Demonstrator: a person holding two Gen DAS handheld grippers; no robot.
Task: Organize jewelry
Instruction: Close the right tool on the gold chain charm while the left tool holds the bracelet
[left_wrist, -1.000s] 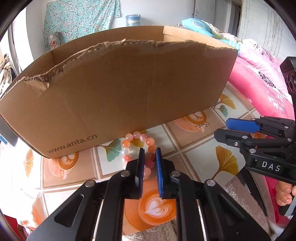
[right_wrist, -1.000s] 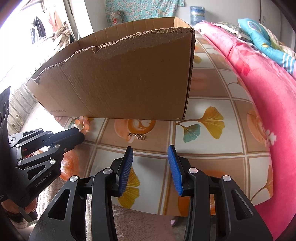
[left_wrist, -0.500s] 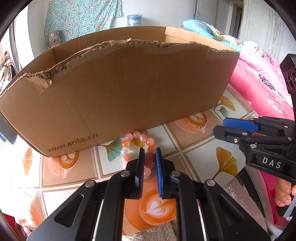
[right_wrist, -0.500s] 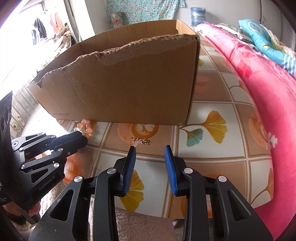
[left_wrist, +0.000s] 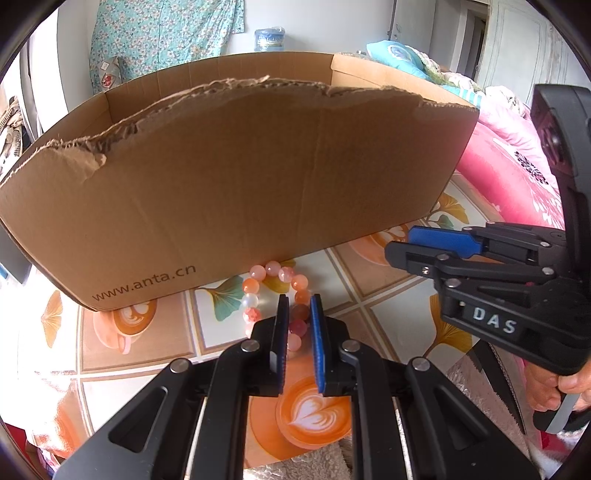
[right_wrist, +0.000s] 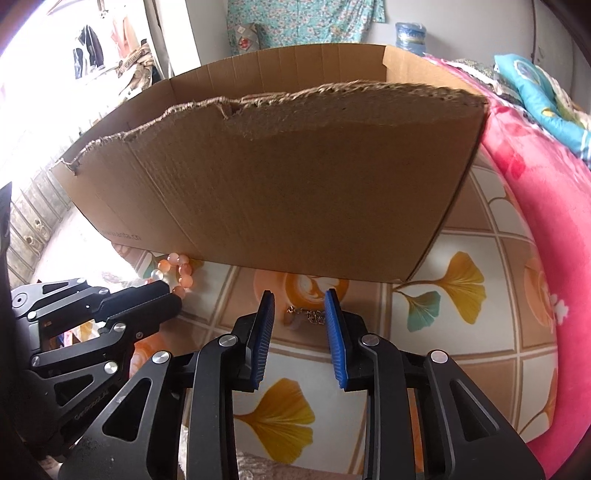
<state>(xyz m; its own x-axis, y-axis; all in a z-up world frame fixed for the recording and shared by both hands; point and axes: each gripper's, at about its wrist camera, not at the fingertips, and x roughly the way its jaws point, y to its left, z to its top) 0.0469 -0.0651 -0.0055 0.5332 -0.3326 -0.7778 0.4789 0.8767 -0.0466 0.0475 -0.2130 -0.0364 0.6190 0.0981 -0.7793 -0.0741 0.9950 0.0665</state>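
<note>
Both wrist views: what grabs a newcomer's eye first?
The big cardboard box with a torn top edge fills the middle of both views, standing on a tablecloth printed with leaves and coffee cups. Before it lie a bead bracelet, under the left gripper, and a small gold chain, where the right gripper is closing.

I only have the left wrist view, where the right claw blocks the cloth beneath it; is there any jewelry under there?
Observer: Yes, a small gold chain lies on the tablecloth, just short of the cardboard box.
Operator: Is the right claw lined up with it?
Observer: The right claw has the chain in the gap at its tips, jaws closing.
Operator: Has it gripped yet?
Observer: No, the blue pads are not yet touching the chain.
</note>
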